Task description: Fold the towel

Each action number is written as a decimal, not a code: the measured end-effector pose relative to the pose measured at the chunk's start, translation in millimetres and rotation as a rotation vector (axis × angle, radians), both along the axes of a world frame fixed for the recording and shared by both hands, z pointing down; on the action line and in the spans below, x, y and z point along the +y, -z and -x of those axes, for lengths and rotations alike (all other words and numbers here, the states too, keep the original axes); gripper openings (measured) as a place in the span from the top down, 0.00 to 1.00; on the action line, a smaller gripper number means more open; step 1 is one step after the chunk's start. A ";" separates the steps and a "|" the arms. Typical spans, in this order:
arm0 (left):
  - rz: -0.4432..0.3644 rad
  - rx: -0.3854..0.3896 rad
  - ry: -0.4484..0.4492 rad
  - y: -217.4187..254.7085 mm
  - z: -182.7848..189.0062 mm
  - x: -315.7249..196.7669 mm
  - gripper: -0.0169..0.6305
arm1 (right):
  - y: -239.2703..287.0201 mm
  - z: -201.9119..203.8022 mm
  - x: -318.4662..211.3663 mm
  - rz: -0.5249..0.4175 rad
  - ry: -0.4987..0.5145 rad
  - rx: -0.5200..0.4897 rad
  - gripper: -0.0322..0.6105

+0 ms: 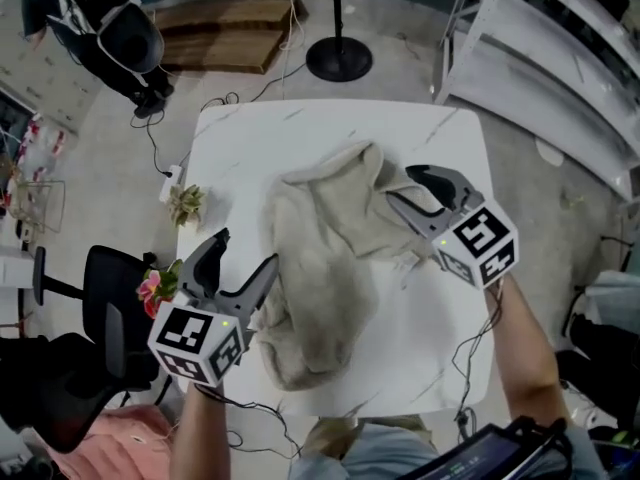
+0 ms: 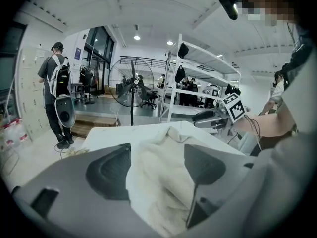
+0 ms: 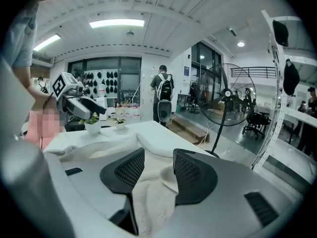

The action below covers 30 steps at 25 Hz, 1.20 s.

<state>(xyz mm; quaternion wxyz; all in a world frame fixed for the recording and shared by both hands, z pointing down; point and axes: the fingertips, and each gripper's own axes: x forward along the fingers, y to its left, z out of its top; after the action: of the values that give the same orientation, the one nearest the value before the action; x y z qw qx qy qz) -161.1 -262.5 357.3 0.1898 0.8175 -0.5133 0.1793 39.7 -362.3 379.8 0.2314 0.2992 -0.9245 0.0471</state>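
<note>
A cream towel lies crumpled in a loose heap on the white table, running from the far middle to the near left. My left gripper hovers at the towel's near-left edge with its jaws wide apart and nothing between the pads. In the left gripper view the towel shows beyond the spread jaws of the left gripper. My right gripper is over the towel's far-right edge, open. In the right gripper view the towel lies in the gap under the right gripper, with the pads apart from it.
Two small potted plants and pink flowers stand by the table's left edge. A floor fan's base is beyond the far edge, metal shelving at the right, a black chair at the left. A person with a backpack stands farther off.
</note>
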 end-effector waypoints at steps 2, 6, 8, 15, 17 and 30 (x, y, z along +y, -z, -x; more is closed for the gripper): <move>0.011 0.004 0.007 -1.6 2.3 30.6 0.46 | 4.7 2.8 24.6 0.001 0.008 -0.001 0.65; 0.056 0.030 0.019 -18.7 0.0 97.6 0.45 | 8.7 9.2 75.0 0.011 0.029 0.003 0.65; 0.087 0.046 0.008 -32.5 -5.8 133.4 0.45 | 6.6 11.6 100.4 0.020 0.033 0.010 0.65; 0.236 0.140 0.009 -95.2 -26.4 234.0 0.44 | -10.1 23.6 170.4 0.006 0.055 0.026 0.65; 0.261 0.174 0.045 -109.5 -25.7 247.5 0.44 | -14.8 26.7 185.8 -0.010 0.068 0.031 0.65; 0.334 0.176 0.120 -126.3 -31.5 233.7 0.88 | -25.9 17.8 214.9 0.015 0.047 0.037 0.65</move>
<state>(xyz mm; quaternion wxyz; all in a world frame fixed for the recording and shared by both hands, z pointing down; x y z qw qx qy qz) -129.6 -28.8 483.6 0.3773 0.7550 -0.5057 0.1785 21.9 -147.4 405.7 0.2517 0.2767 -0.9264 0.0430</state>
